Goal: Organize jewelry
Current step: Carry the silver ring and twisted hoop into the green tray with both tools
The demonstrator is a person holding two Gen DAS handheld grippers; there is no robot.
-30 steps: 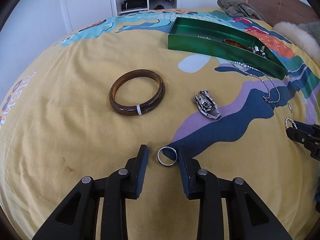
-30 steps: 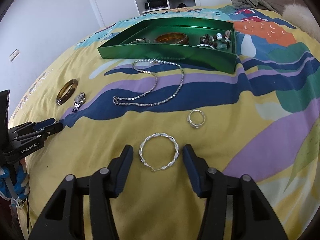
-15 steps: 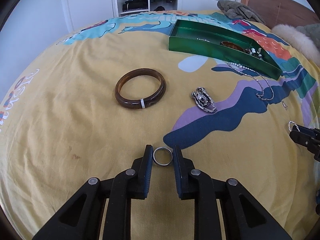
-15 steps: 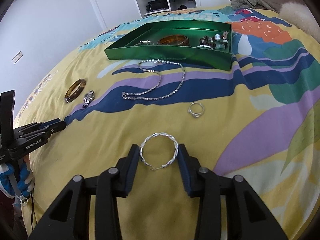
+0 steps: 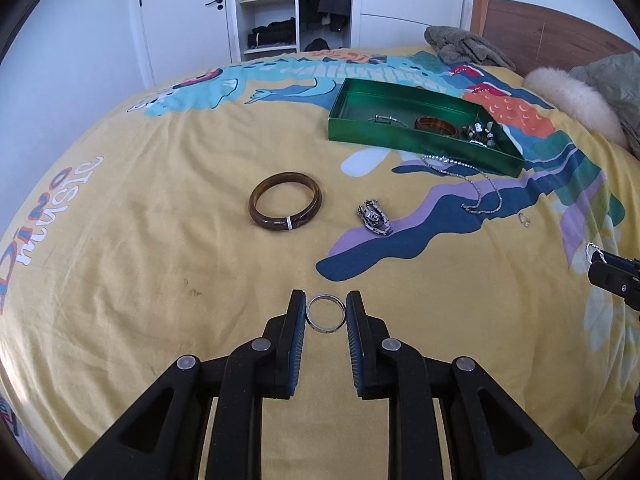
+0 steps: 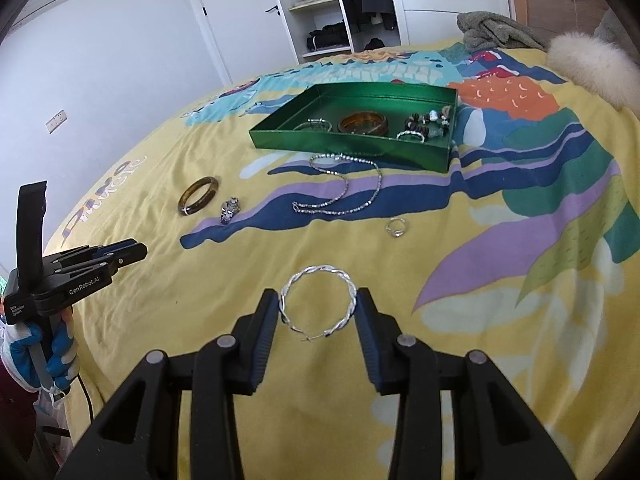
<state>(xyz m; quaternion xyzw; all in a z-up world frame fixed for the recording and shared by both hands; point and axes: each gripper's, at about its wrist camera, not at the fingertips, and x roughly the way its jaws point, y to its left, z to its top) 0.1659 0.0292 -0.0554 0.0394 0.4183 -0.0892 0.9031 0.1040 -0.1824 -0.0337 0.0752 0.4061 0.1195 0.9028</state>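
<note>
Yellow bedspread (image 5: 120,240) carries green tray (image 6: 348,148) near its far edge. Right gripper (image 6: 318,308), jaws partly closed, clamps twisted silver hoop (image 6: 318,300) above the bedspread. Left gripper (image 5: 326,314), jaws narrow, pinches small silver ring (image 5: 326,314), also lifted.

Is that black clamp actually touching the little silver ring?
Touching: the left wrist view shows the left gripper with both pads pressed against the ring's sides.
</note>
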